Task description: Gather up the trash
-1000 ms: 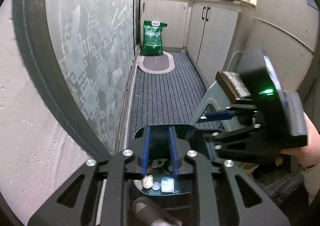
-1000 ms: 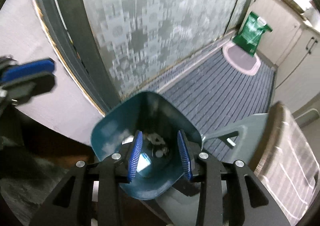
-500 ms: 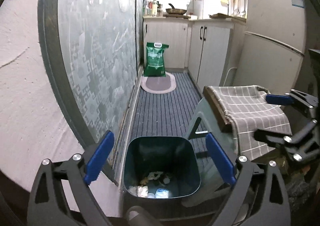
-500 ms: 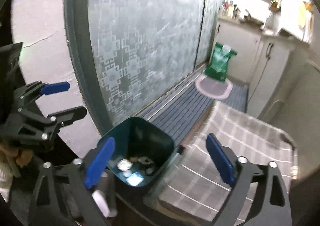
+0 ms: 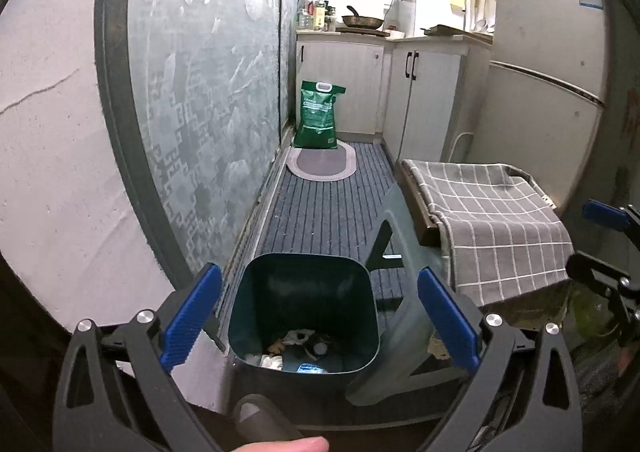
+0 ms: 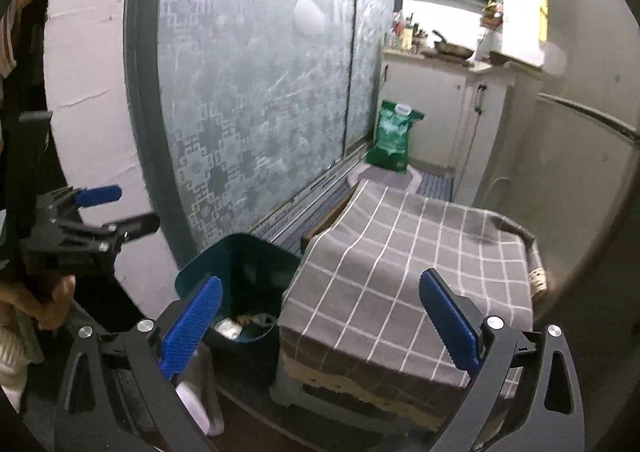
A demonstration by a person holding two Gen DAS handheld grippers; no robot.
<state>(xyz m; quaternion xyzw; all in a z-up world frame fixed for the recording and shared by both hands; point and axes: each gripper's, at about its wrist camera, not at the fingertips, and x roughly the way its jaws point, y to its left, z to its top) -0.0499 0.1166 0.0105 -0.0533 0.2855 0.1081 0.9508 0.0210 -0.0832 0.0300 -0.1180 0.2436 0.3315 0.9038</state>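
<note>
Both grippers stand spread wide with nothing between their blue pads; the left gripper [image 5: 318, 318] has only just finished opening, and the right gripper [image 6: 320, 322] is equally splayed. From the left wrist, the dark green bin [image 5: 240, 316] sits straight ahead on the floor, just beside the frosted sliding door [image 5: 208, 99], its bottom open to view: crumpled trash [image 5: 298, 348] lies there, pale scraps and a small blue-and-white wrapper. The right wrist view shows only a sliver of that litter, since the grey checked cloth [image 6: 404, 272] draped over a low stool fills its centre, with the bin just beside the cloth's left edge. That view alone shows the hand [image 6: 38, 302] gripping the left tool. A fingertip [image 5: 280, 444] edges into the left view.
</note>
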